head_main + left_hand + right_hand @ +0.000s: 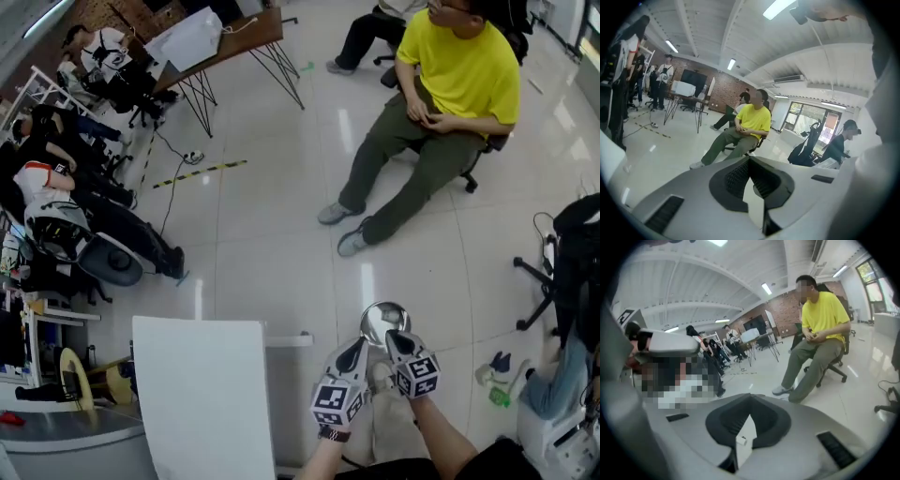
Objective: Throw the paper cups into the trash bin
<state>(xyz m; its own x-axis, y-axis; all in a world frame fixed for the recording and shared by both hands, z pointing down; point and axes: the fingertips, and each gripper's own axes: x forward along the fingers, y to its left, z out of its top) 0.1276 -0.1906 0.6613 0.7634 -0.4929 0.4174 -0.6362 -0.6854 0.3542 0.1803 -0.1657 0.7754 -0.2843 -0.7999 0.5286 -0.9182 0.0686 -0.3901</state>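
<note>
- Far left, a jumble of dark machines along the wall, partly cut off by the frame and hard to tell apart.
- Bottom left, a white panel runs out of the bottom of the frame and hides the floor behind it.
- Now the left gripper, low centre: its own view shows the dark pads meeting at the tips, closed with nothing between them.
- Just beyond both tips, on the floor, is the trash bin, shiny and round from above. Its near edge is covered by the grippers, and what lies inside is lost in glare.
- Right gripper, close beside the left: pads pressed together, empty too.
- Upper right, a seated person in a yellow shirt, head cut off at the top.
- Far right, a black chair, only partly in frame.
</note>
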